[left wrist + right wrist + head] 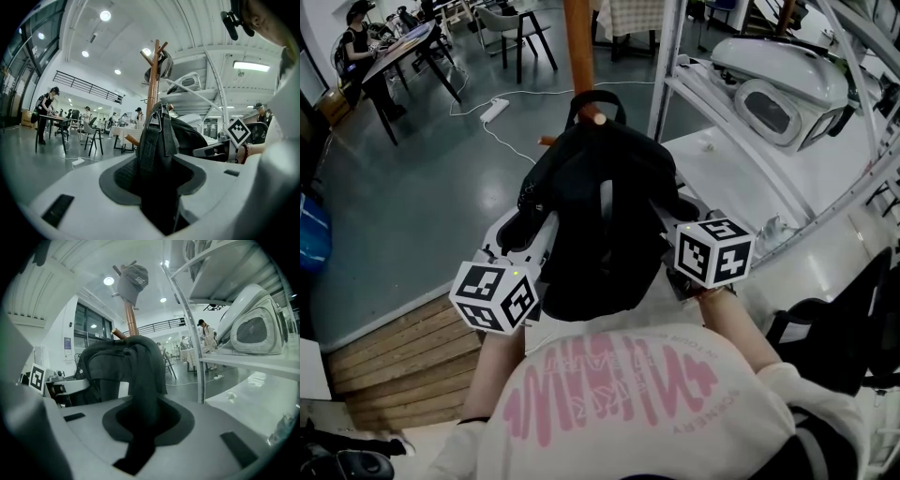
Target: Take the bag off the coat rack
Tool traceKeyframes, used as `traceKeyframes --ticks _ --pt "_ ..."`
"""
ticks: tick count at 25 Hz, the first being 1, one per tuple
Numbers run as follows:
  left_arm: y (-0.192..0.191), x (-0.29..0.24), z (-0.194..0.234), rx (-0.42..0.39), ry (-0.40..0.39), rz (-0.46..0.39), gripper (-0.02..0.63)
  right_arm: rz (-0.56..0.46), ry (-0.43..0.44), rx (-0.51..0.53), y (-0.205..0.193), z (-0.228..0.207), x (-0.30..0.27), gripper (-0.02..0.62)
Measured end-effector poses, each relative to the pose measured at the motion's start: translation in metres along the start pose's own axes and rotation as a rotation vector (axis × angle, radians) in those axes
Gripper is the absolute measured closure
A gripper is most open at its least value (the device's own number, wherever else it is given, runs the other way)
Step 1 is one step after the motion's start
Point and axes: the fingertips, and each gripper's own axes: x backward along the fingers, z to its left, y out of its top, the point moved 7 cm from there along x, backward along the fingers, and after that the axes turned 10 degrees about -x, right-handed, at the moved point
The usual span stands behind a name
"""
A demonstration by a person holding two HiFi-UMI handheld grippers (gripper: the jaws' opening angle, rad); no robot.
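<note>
A black backpack (600, 216) hangs at the wooden coat rack pole (577, 42), its top loop over a peg (596, 118). My left gripper (536, 230) is on the bag's left side, shut on a webbing strap (149, 145) and the black fabric behind it. On the right side, my right gripper (677, 223) is shut on a fold of the bag's fabric (140, 376). A grey cap (132, 281) sits on top of the rack, also seen as the cap (159, 68) in the left gripper view. The bag hides both pairs of fingertips in the head view.
White metal shelving (670, 66) holding a white machine (778, 89) stands close at the right. A power strip with cable (495, 110) lies on the grey floor beyond the rack. A wooden step (403, 361) is at lower left. Tables, chairs and people (361, 42) are far back.
</note>
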Motion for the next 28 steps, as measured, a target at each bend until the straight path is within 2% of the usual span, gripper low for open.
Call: traceKeyframes --ticks 28 --pt "0.013 0.017 -0.003 -0.021 -0.032 -0.053 0.445 -0.047 -0.018 0.026 0.002 0.021 0.021 0.54"
